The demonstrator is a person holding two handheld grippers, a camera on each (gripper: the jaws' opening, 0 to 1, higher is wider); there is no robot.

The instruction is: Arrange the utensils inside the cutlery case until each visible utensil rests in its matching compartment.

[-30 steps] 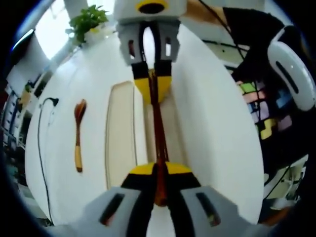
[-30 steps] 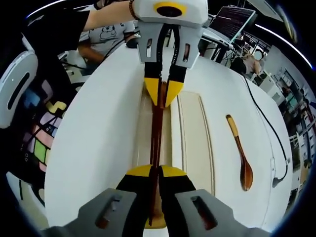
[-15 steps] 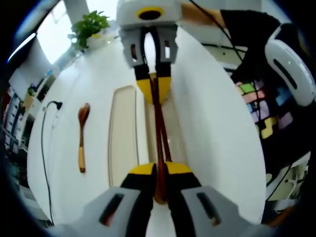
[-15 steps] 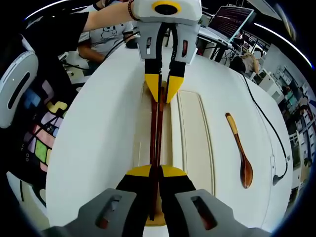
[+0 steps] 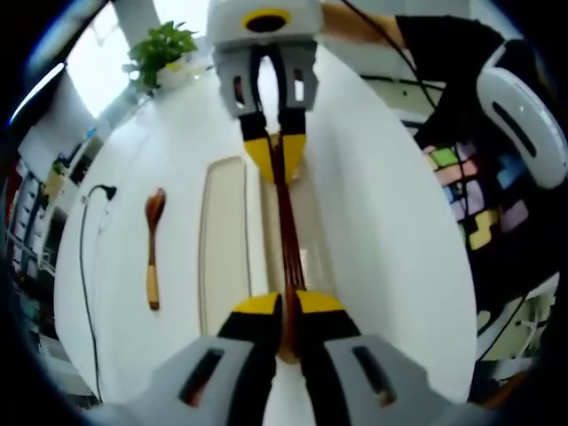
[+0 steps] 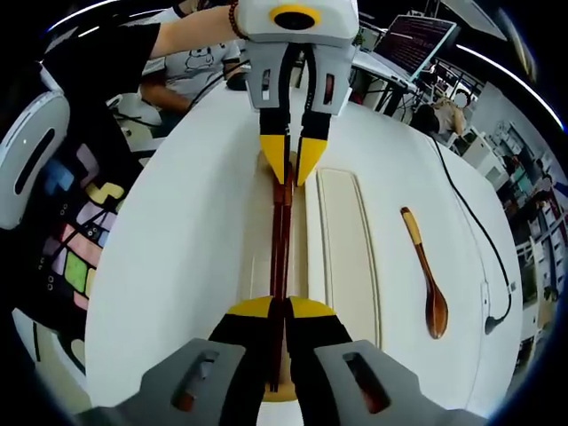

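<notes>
Over the cutlery case [image 6: 342, 248], both grippers pinch the dark chopsticks [image 6: 280, 240] end to end: right gripper [image 6: 282, 312] on the near end, left gripper [image 6: 291, 169] on the far end. They run lengthwise along the narrower compartment; the wider compartment holds nothing. A wooden spoon [image 6: 426, 275] lies on the white table [image 6: 177, 240] beside the case, roughly parallel.

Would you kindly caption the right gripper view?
Both grippers hold chopsticks over the case; spoon lies outside.
</notes>
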